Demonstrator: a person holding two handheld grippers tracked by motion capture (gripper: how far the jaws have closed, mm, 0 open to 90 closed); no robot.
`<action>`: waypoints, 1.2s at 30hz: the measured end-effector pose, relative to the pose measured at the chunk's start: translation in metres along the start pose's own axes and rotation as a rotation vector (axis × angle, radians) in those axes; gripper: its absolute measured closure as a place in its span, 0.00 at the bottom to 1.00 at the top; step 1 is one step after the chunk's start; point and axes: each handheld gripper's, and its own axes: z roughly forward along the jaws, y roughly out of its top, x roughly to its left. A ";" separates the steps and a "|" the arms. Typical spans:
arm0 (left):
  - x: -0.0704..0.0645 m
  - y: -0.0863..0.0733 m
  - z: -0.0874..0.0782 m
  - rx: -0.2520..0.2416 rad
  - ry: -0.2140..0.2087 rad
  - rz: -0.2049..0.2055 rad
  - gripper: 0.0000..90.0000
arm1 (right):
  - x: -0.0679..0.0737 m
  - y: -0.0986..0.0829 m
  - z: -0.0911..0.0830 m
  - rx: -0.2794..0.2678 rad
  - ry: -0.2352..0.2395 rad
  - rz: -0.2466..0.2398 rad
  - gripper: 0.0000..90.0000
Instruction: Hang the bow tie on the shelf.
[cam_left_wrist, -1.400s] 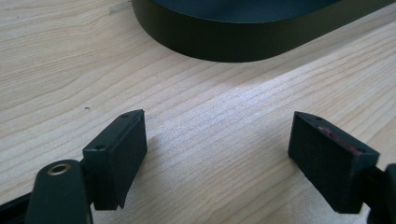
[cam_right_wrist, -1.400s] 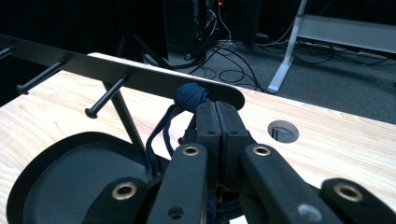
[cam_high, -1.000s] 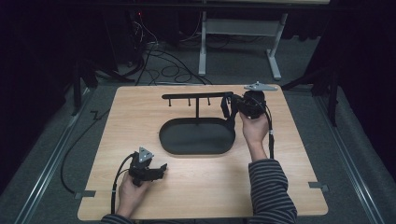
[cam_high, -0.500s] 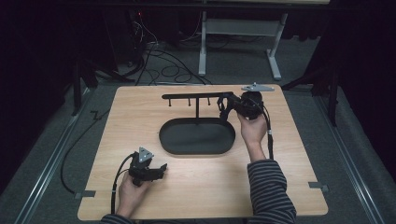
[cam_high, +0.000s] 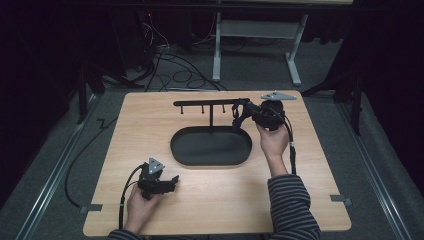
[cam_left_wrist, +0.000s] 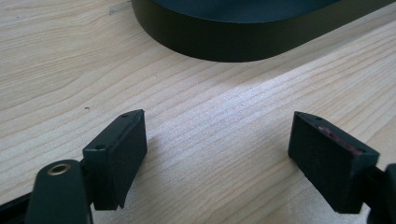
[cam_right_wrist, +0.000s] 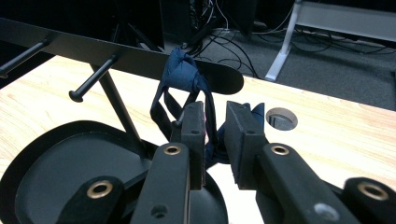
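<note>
Grey carpet floor (cam_high: 65, 165) surrounds the work area; loose cables (cam_high: 170, 60) and a white desk frame (cam_high: 260, 35) sit behind it in a dark room. Surface (cam_high: 215, 210): rectangular, rounded corners, pale wood-grain laminate, with a round cable hole (cam_right_wrist: 280, 118) near the far right.

Black metal hanger stand (cam_high: 210, 146): a shallow oval matte tray as base, a thin upright post, and a flat horizontal bar (cam_right_wrist: 116, 55) carrying round-tipped pegs (cam_right_wrist: 91, 85).

Dark blue fabric strap (cam_right_wrist: 183, 74): knotted, looped at the right end of the bar, strands hanging down.

Right tool (cam_right_wrist: 215, 126): at the bar's right end, jaws narrowed onto the hanging strap strands.

Left tool (cam_left_wrist: 219, 156): low over the near left of the surface, jaws wide apart, nothing between the rectangular black pads (cam_left_wrist: 122, 149).
</note>
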 end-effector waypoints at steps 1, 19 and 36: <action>0.000 0.000 0.000 0.000 0.000 0.000 0.22 | 0.000 0.000 -0.001 -0.004 0.000 0.001 0.88; 0.000 0.000 0.000 0.000 0.001 0.001 0.22 | -0.016 -0.018 -0.018 -0.018 -0.017 0.041 0.83; 0.000 0.000 0.000 0.000 0.001 0.001 0.22 | -0.025 -0.033 -0.037 -0.015 -0.021 0.068 0.77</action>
